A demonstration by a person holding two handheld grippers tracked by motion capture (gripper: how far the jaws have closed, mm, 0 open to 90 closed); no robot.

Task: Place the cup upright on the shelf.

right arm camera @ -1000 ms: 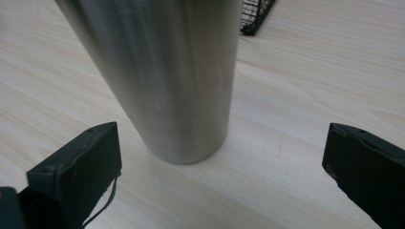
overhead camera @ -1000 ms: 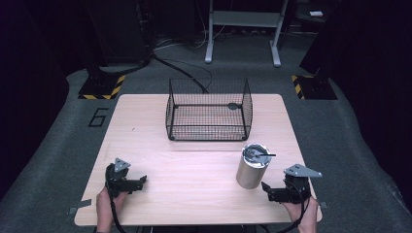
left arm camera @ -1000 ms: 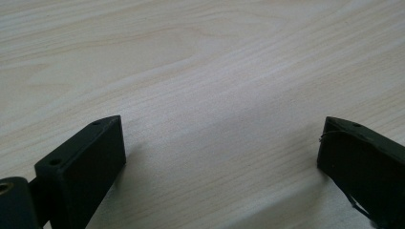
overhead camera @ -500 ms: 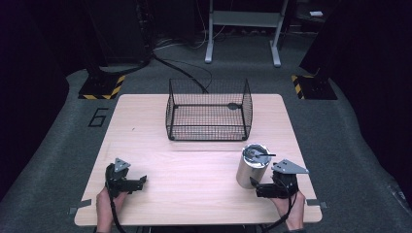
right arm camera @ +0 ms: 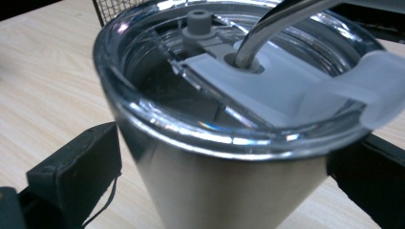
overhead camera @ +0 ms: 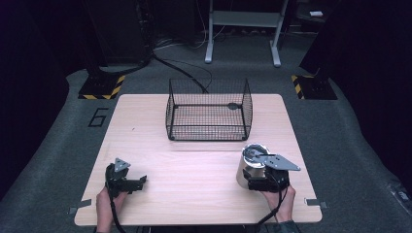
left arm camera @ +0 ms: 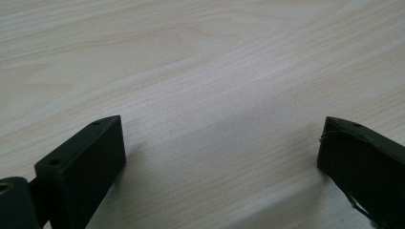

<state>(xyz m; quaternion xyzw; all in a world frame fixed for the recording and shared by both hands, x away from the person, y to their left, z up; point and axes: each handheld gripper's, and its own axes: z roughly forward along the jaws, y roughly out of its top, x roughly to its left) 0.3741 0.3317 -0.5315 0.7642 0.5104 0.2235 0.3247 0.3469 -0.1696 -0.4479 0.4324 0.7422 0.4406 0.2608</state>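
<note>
The left gripper (overhead camera: 127,180) rested low on the near-left part of the bench (overhead camera: 194,160), its jaws spread wide over bare wood. Farther back, mid-bench, stood a black wire basket (overhead camera: 209,110). At the near right stood the steel tumbler (overhead camera: 251,164), upright, with a clear lid and a metal straw (right arm camera: 282,24). The right gripper (overhead camera: 260,183) had its jaws on either side of the tumbler's body, whether pressing it I cannot tell.
</note>
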